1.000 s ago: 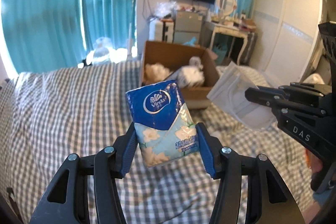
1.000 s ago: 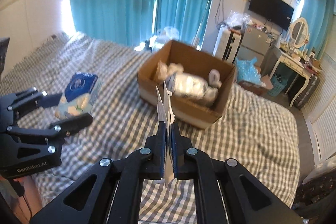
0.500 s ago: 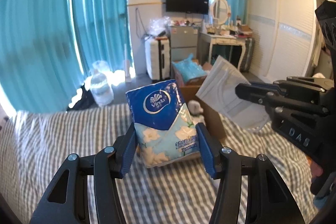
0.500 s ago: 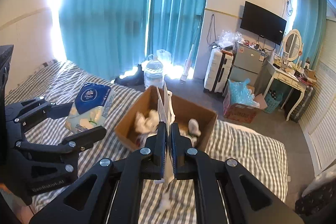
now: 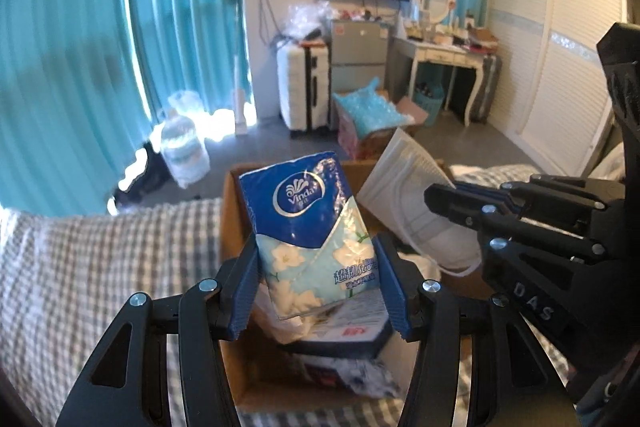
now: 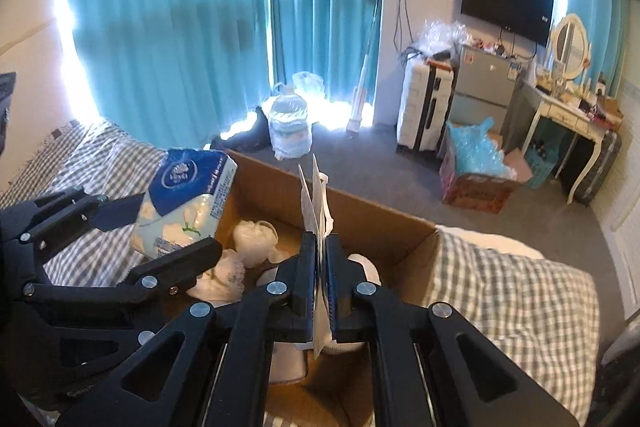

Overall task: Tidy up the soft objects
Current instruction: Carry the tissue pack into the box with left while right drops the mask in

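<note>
Cardboard box (image 5: 230,227) now sits under both my grippers, up from mid-frame: left gripper (image 5: 316,291) jaws clamp tissue pack (image 5: 310,227), right gripper (image 6: 320,283) jaws pinch face mask (image 6: 316,195), ready to drop.

The cardboard box (image 6: 404,227) sits on the bed (image 6: 516,291), with the tissue pack (image 5: 316,227) left of the mask (image 5: 404,195) above it.

Glossy plastic-wrapped tissue pack (image 5: 312,227), matt brown cardboard box (image 6: 384,227), checked cloth bedcover (image 5: 100,259), crinkly white mask packet (image 5: 404,195)
</note>
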Demonstrator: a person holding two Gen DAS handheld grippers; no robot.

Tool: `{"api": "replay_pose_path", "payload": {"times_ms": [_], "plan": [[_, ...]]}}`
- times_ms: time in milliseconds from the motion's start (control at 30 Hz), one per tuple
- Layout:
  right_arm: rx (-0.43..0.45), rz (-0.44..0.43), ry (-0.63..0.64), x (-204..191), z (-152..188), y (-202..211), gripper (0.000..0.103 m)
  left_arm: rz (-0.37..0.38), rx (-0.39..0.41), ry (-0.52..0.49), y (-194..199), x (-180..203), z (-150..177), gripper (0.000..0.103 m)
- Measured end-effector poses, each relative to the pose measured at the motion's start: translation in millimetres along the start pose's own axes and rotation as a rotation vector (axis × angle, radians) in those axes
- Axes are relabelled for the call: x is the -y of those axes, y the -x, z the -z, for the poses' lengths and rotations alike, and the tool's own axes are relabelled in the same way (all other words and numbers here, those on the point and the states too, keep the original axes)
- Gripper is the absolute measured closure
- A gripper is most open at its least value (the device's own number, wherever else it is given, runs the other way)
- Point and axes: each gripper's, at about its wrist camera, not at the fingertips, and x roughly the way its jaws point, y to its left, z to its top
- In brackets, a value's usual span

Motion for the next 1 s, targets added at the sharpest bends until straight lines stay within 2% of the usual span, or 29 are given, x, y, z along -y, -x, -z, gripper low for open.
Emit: {"api": "replay_pose_path", "payload": {"times_ms": [67, 100, 300, 333, 367, 400, 433, 467, 567, 667, 733, 900, 933, 967, 1000], "plan": [[-0.002, -0.027, -0.019, 7, 5, -9, 0.098, -0.014, -0.006, -0.011, -7, 3, 4, 0.049], [-0.001, -0.037, -0.028, 8, 7, -12, 0.098, -0.025, -0.001, -0.020, -9, 3, 7, 0.045], [0.013, -0.002, -0.062, 16, 9, -4, 0.097, -0.077, 0.050, -0.035, 14, 10, 3, 0.041], [0.016, 0.004, -0.061, 16, 7, 2, 0.088, -0.083, 0.055, -0.035, 18, 9, 2, 0.039], [0.021, 0.009, -0.060, 12, 4, 11, 0.073, -0.089, 0.061, -0.036, 25, 9, -1, 0.035], [0.027, 0.014, -0.059, 12, 1, 19, 0.065, -0.091, 0.074, -0.037, 37, 9, -5, 0.033], [0.037, 0.025, -0.060, 12, -3, 32, 0.056, -0.090, 0.081, -0.037, 44, 9, -7, 0.033], [0.041, 0.033, -0.061, 11, -7, 42, 0.053, -0.089, 0.088, -0.038, 57, 10, -11, 0.032], [0.071, 0.046, -0.075, 9, -20, 79, 0.051, -0.100, 0.110, -0.038, 93, 10, -18, 0.030], [0.103, 0.071, -0.071, 3, -31, 126, 0.042, -0.094, 0.124, -0.034, 127, 8, -20, 0.030], [0.115, 0.091, -0.062, -5, -34, 155, 0.042, -0.088, 0.150, -0.032, 156, 7, -19, 0.030], [0.133, 0.144, -0.056, -22, -27, 231, 0.035, -0.084, 0.218, -0.033, 229, 12, -12, 0.030], [0.132, 0.158, -0.046, -26, -23, 244, 0.029, -0.084, 0.235, -0.035, 244, 14, -8, 0.029], [0.127, 0.177, -0.035, -32, -18, 258, 0.025, -0.084, 0.245, -0.036, 254, 15, -7, 0.026], [0.127, 0.184, -0.030, -35, -13, 268, 0.023, -0.086, 0.263, -0.037, 270, 17, -1, 0.017]]}}
